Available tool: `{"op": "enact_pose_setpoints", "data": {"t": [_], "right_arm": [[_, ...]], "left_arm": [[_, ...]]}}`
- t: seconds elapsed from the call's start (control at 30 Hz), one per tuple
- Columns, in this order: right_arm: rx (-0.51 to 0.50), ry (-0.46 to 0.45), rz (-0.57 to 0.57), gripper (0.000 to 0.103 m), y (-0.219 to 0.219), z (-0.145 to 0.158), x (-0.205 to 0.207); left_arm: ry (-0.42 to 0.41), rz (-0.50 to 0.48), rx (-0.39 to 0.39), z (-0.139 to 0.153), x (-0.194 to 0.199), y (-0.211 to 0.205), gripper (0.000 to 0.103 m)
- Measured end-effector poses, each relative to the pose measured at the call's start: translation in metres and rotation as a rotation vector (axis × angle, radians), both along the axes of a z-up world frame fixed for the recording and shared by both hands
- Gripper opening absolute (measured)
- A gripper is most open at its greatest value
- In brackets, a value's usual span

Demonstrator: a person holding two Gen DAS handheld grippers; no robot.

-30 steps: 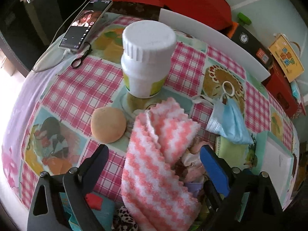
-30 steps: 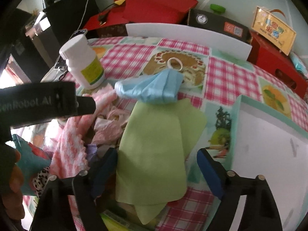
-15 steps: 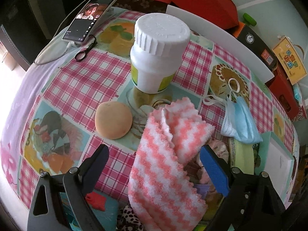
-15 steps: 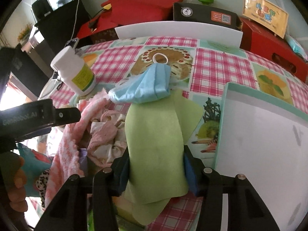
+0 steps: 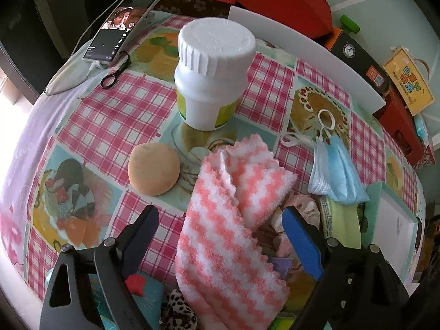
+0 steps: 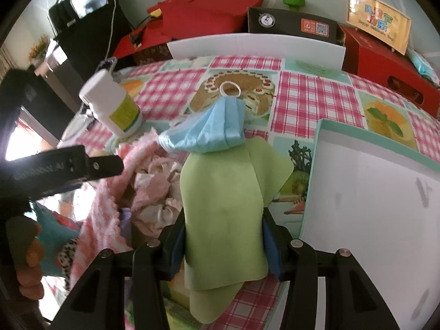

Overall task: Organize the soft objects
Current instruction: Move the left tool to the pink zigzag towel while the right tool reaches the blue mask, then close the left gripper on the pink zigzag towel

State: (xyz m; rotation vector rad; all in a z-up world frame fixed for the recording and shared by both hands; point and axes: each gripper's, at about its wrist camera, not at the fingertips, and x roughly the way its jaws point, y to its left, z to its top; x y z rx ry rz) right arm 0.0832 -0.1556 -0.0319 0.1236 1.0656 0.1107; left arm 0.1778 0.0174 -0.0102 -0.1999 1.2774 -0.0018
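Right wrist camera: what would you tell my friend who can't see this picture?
The right gripper pinches a folded green cloth over a pink checked tablecloth. A blue face mask lies on the cloth's far end, a white tray sits to the right, and a white bottle stands at the left.

Towel (image 5: 233, 220) pink-white zigzag; cloth (image 6: 222, 214) pale green; mask (image 6: 209, 129) light blue; tablecloth (image 5: 110, 115) pink-white check.
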Motion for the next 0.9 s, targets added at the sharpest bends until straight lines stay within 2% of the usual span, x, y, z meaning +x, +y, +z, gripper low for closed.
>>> {"op": "enact_pose_setpoints", "data": {"t": [0.07,0.1,0.13,0.17,0.4,0.6,0.7,0.9], "right_arm": [[-0.022,0.001,0.002,0.052,0.002,-0.001,0.0],[-0.025,0.0,0.003,0.052,0.003,-0.001,-0.001],[-0.031,-0.004,0.003,0.052,0.003,0.0,-0.001],[-0.036,-0.007,0.002,0.052,0.003,0.0,-0.001],[-0.042,-0.008,-0.002,0.053,0.003,0.001,-0.001],[-0.043,-0.01,-0.004,0.053,0.003,0.001,-0.001],[-0.046,-0.017,-0.002,0.053,0.004,0.003,-0.003],[-0.058,-0.047,0.01,0.057,0.006,0.01,-0.005]], "left_arm": [[0.007,-0.005,0.004,-0.002,0.001,-0.001,0.091],[0.006,-0.009,0.008,-0.003,0.001,-0.002,0.085],[0.005,-0.016,0.013,-0.003,0.001,-0.003,0.074],[0.01,-0.024,0.014,-0.004,0.001,-0.004,0.07],[0.04,-0.045,0.019,-0.014,0.002,-0.007,0.052],[0.038,-0.044,0.05,-0.021,0.002,-0.013,0.025],[0.027,-0.031,0.042,-0.02,0.0,-0.011,0.016],[-0.009,-0.016,0.036,-0.01,-0.001,-0.006,0.012]]}}
